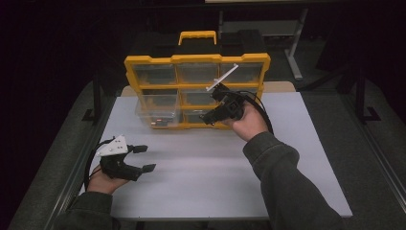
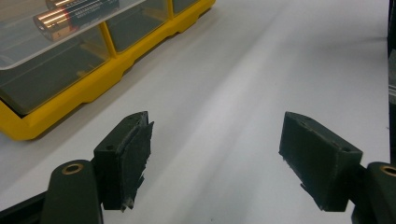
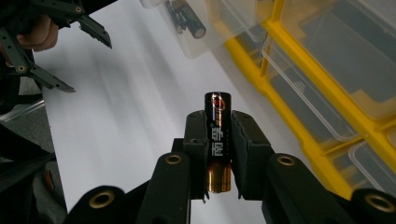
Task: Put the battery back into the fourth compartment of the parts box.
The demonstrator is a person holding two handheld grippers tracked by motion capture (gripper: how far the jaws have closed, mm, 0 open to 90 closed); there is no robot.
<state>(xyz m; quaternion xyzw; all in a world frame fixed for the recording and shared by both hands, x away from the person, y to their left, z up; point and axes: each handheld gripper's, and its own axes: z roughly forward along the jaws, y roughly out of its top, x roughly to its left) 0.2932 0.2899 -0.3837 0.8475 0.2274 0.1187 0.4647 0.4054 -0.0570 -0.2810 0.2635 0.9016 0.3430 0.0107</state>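
Right tongs: you clamped a battery between the pads, lengthwise.
Left tongs: you held them wide, empty, above the bench.
Organizer: ahead-left of them.

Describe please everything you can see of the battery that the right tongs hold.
The battery is a black cylinder with a copper-coloured band at its near end and a red mark near its far end; white characters run along its side. It looks like a common small cell. The right tongs are shut on it, one pad on each side, its far end sticking out past the pads. It is held in the air above the white table, beside the yellow organizer.
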